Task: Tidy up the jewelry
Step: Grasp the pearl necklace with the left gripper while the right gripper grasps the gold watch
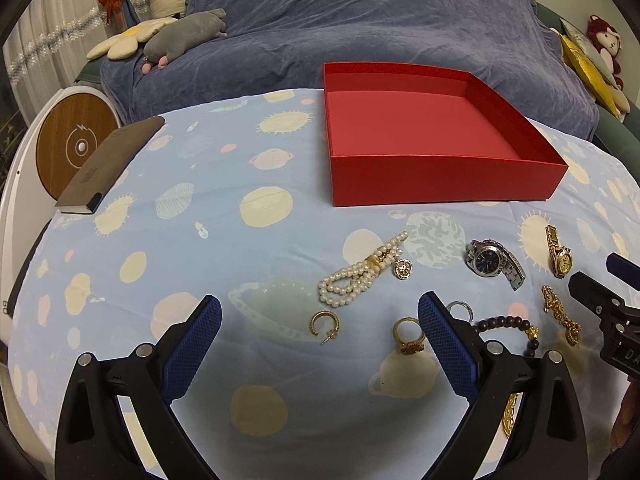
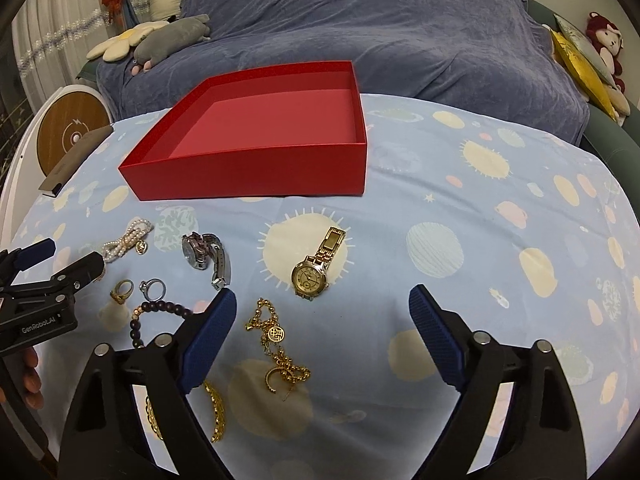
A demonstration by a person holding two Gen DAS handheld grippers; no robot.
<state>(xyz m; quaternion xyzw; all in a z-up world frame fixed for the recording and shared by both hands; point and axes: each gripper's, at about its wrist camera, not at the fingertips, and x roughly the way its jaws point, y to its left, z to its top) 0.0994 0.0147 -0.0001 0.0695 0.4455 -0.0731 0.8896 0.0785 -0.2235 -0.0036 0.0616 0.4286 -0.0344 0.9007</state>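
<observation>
Clearly the jewelry is all small, light and slippery, and it lies loose on the counter in front of the empty red box point(image 1: 436, 136). The gold watch point(image 2: 314, 270) lies flat between the box and the right gripper point(image 2: 322, 312); its case is stiff and its link band is limp, so I judge the case edge to be the safest place to pinch. The gold chain point(image 2: 276, 344) just beside the right gripper's left finger is a soft tangle and will probably hang and swing when lifted — better to take it at a bunched part. The silver watch point(image 1: 494, 262) stands on its curled band and looks heavier than the rest. The pearl strand point(image 1: 356, 276) is smooth and round, so it may roll out of a weak grip; its gold clasp in the middle looks a firmer hold. The hoop earring point(image 1: 325, 325) and the gold ring point(image 1: 408, 336) lie flat on the soft cloth, near the left gripper point(image 1: 320, 316), and the dark bead bracelet point(image 1: 510, 330) is partly hidden behind its right finger.

Both grippers have their fingers spread wide and hold nothing — neither touches any piece.
</observation>
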